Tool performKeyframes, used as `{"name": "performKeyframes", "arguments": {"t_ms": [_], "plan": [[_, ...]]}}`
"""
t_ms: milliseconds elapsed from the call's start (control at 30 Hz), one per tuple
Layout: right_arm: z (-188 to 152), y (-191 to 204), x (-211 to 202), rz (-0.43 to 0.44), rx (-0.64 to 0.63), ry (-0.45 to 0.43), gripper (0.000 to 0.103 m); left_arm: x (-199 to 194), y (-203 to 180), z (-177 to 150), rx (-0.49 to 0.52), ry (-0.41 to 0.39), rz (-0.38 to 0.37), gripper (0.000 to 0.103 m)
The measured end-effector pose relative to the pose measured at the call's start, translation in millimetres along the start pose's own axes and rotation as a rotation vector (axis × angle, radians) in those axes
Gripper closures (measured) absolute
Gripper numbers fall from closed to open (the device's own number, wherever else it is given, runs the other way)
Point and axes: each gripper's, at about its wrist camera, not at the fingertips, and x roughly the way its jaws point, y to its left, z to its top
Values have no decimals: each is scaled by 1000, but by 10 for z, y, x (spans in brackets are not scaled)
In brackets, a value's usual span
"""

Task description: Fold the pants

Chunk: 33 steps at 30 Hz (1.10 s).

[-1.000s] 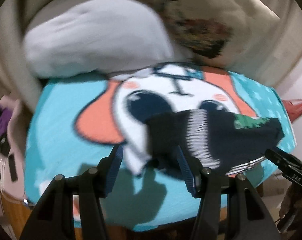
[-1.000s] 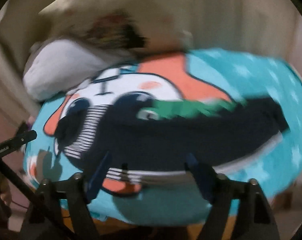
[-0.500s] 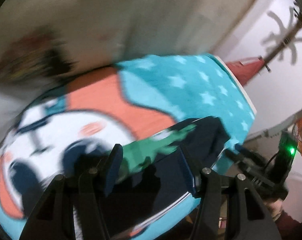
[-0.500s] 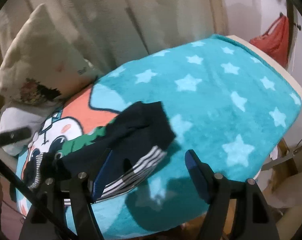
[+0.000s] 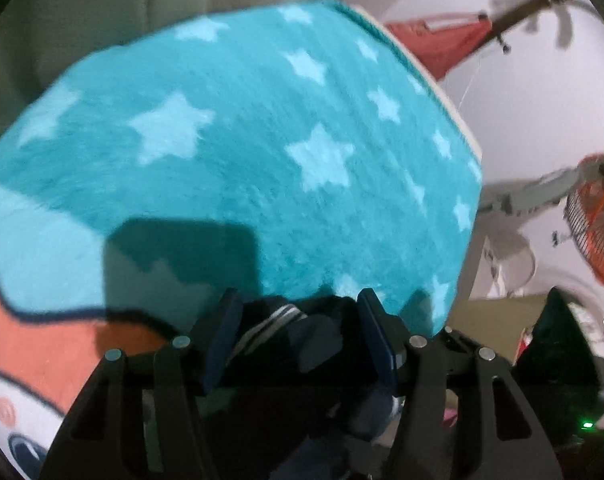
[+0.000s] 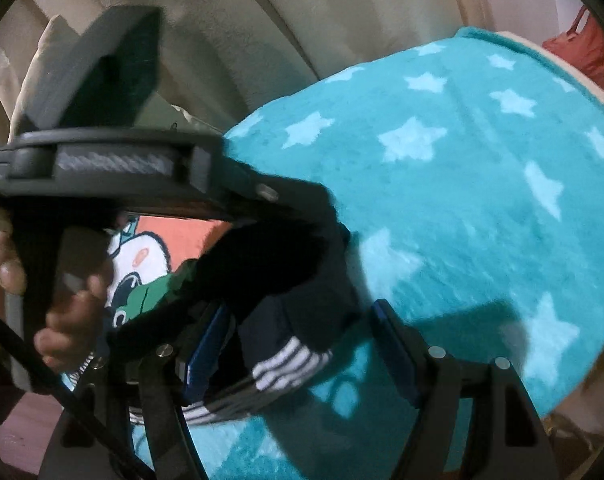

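Note:
Dark navy pants [image 6: 302,316] with white side stripes and a green print lie on the teal star blanket [image 6: 462,200] near its front edge. My right gripper [image 6: 302,344] is open, its blue pads on either side of the striped end of the pants. My left gripper [image 5: 297,332] is open and right over the same end of the pants [image 5: 302,344], which fills the gap between its pads. The left tool's body [image 6: 101,172], held by a hand, crosses the left of the right wrist view and hides part of the pants.
The blanket [image 5: 261,152] shows a cartoon face in orange and white at the left. A curtain and pillow stand behind the bed. At the right are a red bag [image 5: 434,40], a white wall and an orange fan [image 5: 598,232].
Both grippers have swung right along the pants, from the waist end to the striped end, and moved in close. The two tools have come together over that end.

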Motion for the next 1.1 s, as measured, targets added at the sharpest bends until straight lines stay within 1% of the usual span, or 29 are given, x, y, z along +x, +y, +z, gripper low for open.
{"name": "performKeyframes", "arguments": {"t_ms": [33, 133, 167, 200, 233, 267, 300, 333, 433, 600, 767, 900, 1100], "plan": [[6, -10, 35, 8, 2, 3, 25, 76, 5, 8, 8, 21, 11, 43], [-3, -16, 102, 11, -2, 4, 25, 112, 8, 27, 14, 23, -1, 44], [-10, -9, 109, 11, -7, 0, 26, 118, 10, 32, 14, 29, -2, 52], [-15, 2, 109, 10, -15, -7, 34, 117, 5, 28, 21, 35, -12, 65], [-15, 9, 108, 4, -19, -9, 52, 124, 15, 31, 23, 44, -22, 85], [-13, 13, 105, 4, -20, -7, 61, 106, 41, 33, 26, 42, -10, 88], [-2, 7, 116, 32, -14, 6, 72, 87, 44, 30, 30, 34, -10, 90], [15, 0, 122, 68, -1, 22, 75, 61, 53, 20, 28, 26, -15, 91], [49, 38, 94, 86, -8, 28, 77, -37, 65, 4, 8, -3, -28, 91], [73, 137, -14, 83, -35, 13, 77, -234, 37, -47, 5, -56, -25, 91], [101, 317, -141, 75, -77, -3, 77, -496, 105, -186, -33, -124, -49, 91], [74, 587, -192, 65, -138, -4, 77, -722, 225, -398, -83, -192, -61, 91], [-44, 1094, -163, 77, -244, 17, 77, -1046, 508, -876, -186, -295, -46, 91]]}}
